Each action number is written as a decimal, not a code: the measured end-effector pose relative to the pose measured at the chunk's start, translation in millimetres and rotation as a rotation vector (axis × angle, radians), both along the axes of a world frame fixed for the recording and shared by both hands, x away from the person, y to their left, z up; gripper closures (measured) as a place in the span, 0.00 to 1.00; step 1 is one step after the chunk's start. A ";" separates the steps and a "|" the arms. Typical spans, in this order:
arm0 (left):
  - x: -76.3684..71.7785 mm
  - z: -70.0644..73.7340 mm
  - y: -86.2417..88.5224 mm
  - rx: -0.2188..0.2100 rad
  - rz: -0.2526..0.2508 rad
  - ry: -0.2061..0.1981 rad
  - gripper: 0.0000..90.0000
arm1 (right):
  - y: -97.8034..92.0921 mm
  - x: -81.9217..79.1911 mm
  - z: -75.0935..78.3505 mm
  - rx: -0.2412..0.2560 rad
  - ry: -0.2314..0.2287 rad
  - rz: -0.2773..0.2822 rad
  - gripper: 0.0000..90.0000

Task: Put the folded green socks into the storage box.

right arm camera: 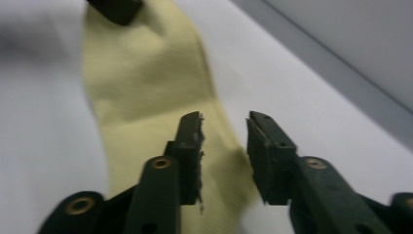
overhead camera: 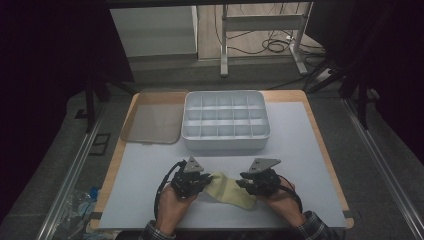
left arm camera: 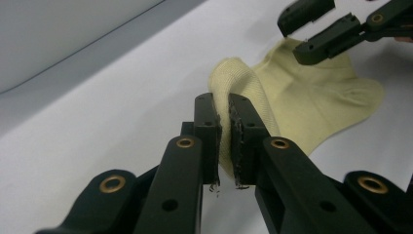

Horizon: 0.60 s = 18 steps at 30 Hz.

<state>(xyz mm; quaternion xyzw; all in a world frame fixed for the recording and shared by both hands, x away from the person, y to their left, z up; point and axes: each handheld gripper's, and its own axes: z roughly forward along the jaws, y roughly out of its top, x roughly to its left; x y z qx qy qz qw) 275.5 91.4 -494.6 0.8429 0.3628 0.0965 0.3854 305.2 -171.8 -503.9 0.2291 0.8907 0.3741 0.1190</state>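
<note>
The left hand-held gripper (left arm camera: 223, 141) is clamped on a raised fold of the pale yellow sock (left arm camera: 311, 105), its two jaws pressed together with the ribbed cloth pinched between them. In the high view this left hand-held gripper (overhead camera: 202, 181) sits at the sock's (overhead camera: 231, 190) left end, while the right hand-held gripper (overhead camera: 243, 184) rests at the sock's right end. The right hand-held gripper (right arm camera: 224, 146) has its jaws apart, hovering just over the sock (right arm camera: 146, 87), with cloth showing under the gap and nothing gripped. The sock lies flat on the white counter (overhead camera: 300, 150), near the person's edge. Beyond the sock stands a grey compartment tray (overhead camera: 226, 142), and left of that tray lies a translucent lid (overhead camera: 152, 124)
</note>
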 end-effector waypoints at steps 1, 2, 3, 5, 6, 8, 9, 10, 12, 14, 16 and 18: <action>0.1 0.8 -1.1 0.000 -0.003 0.001 0.93 | -2.4 0.6 -0.2 -0.003 0.001 -0.007 0.69; 0.2 1.5 -2.2 0.000 -0.006 0.002 0.93 | -4.5 1.5 -0.9 -0.004 0.001 -0.011 0.68; 0.4 2.2 -3.3 -0.002 -0.011 0.003 0.93 | -5.9 2.4 -1.8 -0.007 0.002 -0.019 0.68; 0.8 3.8 -5.7 0.004 -0.018 0.005 0.93 | -7.4 4.1 -4.5 -0.023 -0.004 -0.031 0.68; 0.8 4.6 -7.1 0.004 -0.021 0.006 0.93 | -7.8 5.0 -6.2 -0.035 -0.007 -0.036 0.68; 1.0 6.7 -9.6 0.006 -0.028 0.005 0.93 | -7.9 7.0 -12.0 -0.051 0.000 -0.047 0.68; 1.1 7.7 -11.1 0.005 -0.032 0.004 0.93 | -7.9 7.0 -12.0 -0.051 0.000 -0.047 0.68; 1.1 8.6 -12.2 0.007 -0.036 0.004 0.93 | -7.8 7.6 -14.0 -0.054 0.004 -0.047 0.68; 1.5 10.5 -16.1 0.009 -0.046 0.004 0.92 | -8.6 8.9 -16.6 -0.040 0.014 -0.048 0.68; 1.8 11.7 -19.8 0.013 -0.053 0.003 0.92 | -9.3 10.0 -16.5 -0.032 0.027 -0.051 0.67; 2.1 12.9 -24.0 0.014 -0.061 0.003 0.92 | -10.5 10.5 -13.8 -0.031 0.021 -0.053 0.64; 2.8 13.6 -28.4 0.017 -0.070 0.005 0.92 | -12.9 10.8 -10.0 -0.018 0.011 -0.064 0.61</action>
